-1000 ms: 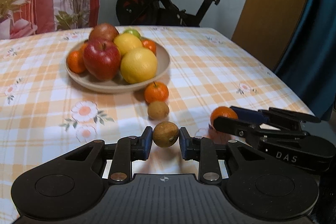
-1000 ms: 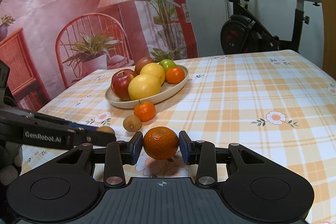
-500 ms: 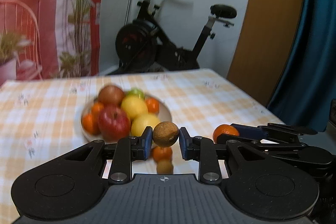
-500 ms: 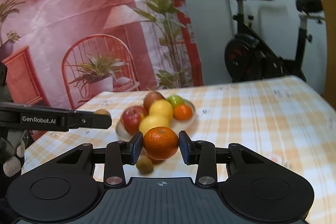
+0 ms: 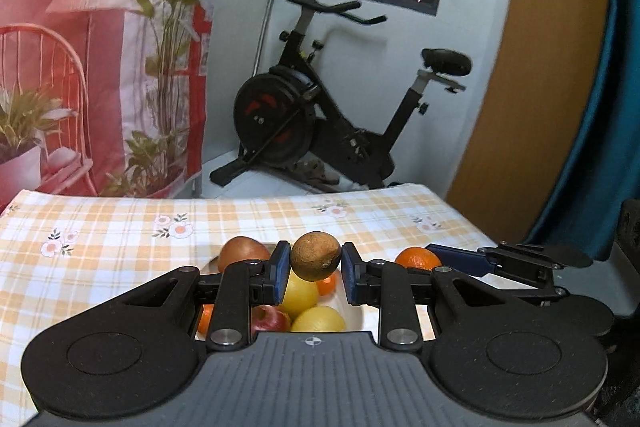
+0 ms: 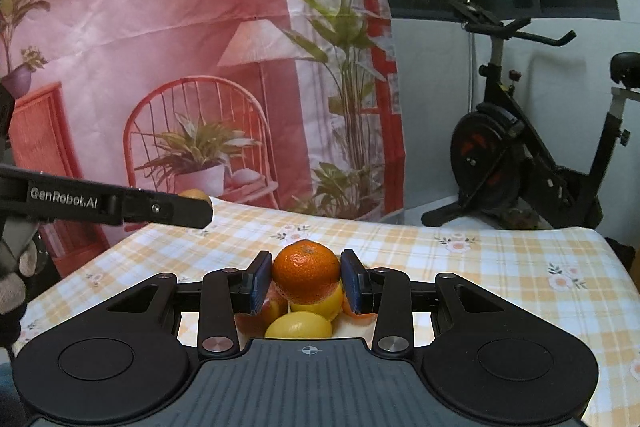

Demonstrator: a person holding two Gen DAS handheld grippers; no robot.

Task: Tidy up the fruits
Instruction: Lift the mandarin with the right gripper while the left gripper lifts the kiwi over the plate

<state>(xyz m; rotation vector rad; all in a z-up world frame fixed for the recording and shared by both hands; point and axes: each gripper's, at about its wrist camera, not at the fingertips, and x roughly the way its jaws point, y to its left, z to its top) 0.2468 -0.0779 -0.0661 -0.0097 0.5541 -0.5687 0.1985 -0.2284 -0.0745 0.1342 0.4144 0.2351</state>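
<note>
My left gripper [image 5: 315, 271] is shut on a small brown round fruit [image 5: 315, 256] and holds it in the air above the fruit bowl. Below it lie a red-brown apple [image 5: 242, 253], yellow citrus [image 5: 318, 319], a red apple [image 5: 270, 319] and a small orange [image 5: 328, 283]. My right gripper [image 6: 306, 281] is shut on a mandarin [image 6: 306, 270], also held above the bowl's yellow citrus [image 6: 299, 325]. The right gripper with its mandarin [image 5: 418, 258] shows at right in the left wrist view. The left gripper's finger [image 6: 160, 207] shows at left in the right wrist view.
The table wears an orange-checked floral cloth [image 5: 120, 243], [image 6: 500, 267]. An exercise bike [image 5: 320, 123] stands behind the table by the wall. A printed red backdrop [image 6: 160, 67] hangs at the left. A blue curtain [image 5: 616, 107] hangs at the right.
Both grippers have risen off the table with their fruits and moved forward over the bowl. The loose fruits on the cloth have dropped out of view.
</note>
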